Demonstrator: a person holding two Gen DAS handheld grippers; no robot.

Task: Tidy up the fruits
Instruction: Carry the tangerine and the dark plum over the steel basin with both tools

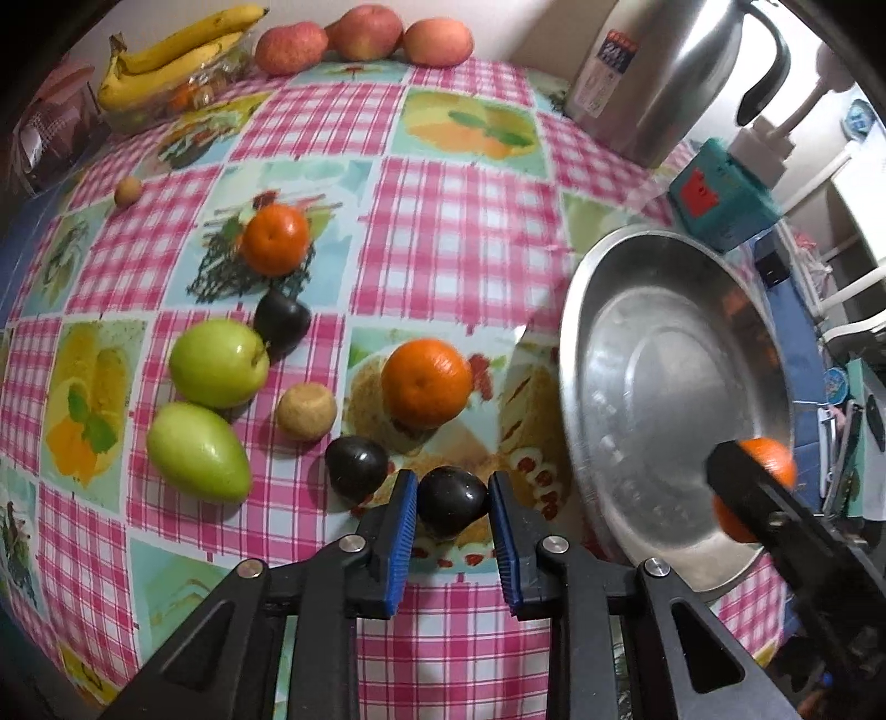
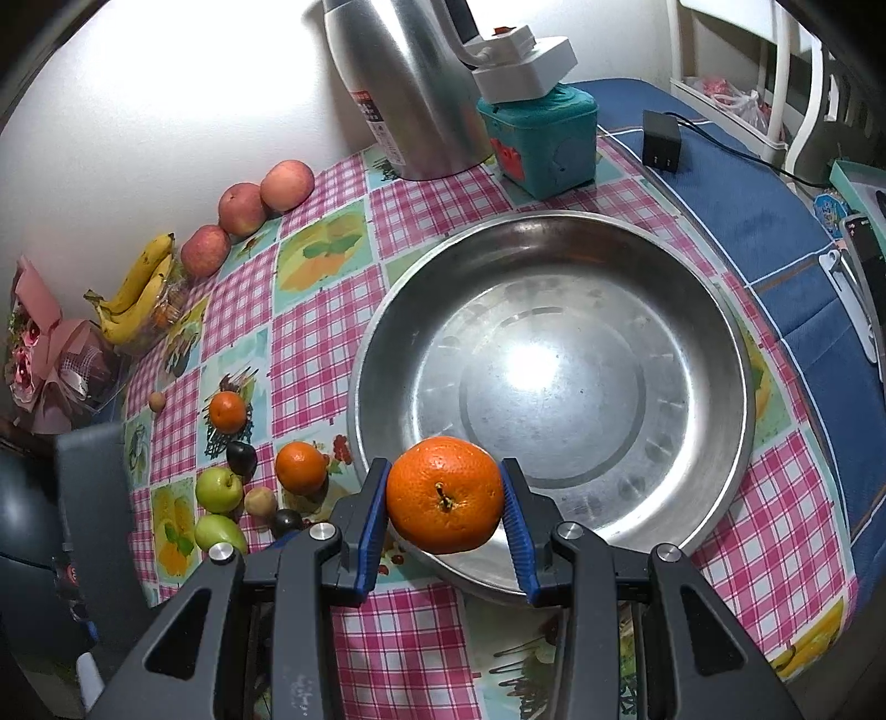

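Observation:
My left gripper [image 1: 453,501] is shut on a dark plum [image 1: 451,507] low over the checked tablecloth. My right gripper [image 2: 446,495] is shut on an orange [image 2: 444,494] and holds it over the near rim of the steel basin [image 2: 720,343], which is empty; it also shows in the left wrist view [image 1: 753,487] over the basin [image 1: 587,343]. On the cloth lie two oranges [image 1: 426,383] [image 1: 275,239], two green fruits [image 1: 219,364] [image 1: 197,451], two more dark plums [image 1: 356,468] [image 1: 281,321] and a brown fruit [image 1: 306,411].
Bananas [image 1: 166,61] and three red apples [image 1: 365,33] lie along the far wall. A small brown fruit [image 1: 127,192] sits at the far left. A steel kettle [image 2: 410,83], a teal box [image 2: 540,141] with a power strip and a black charger [image 2: 660,141] stand behind the basin.

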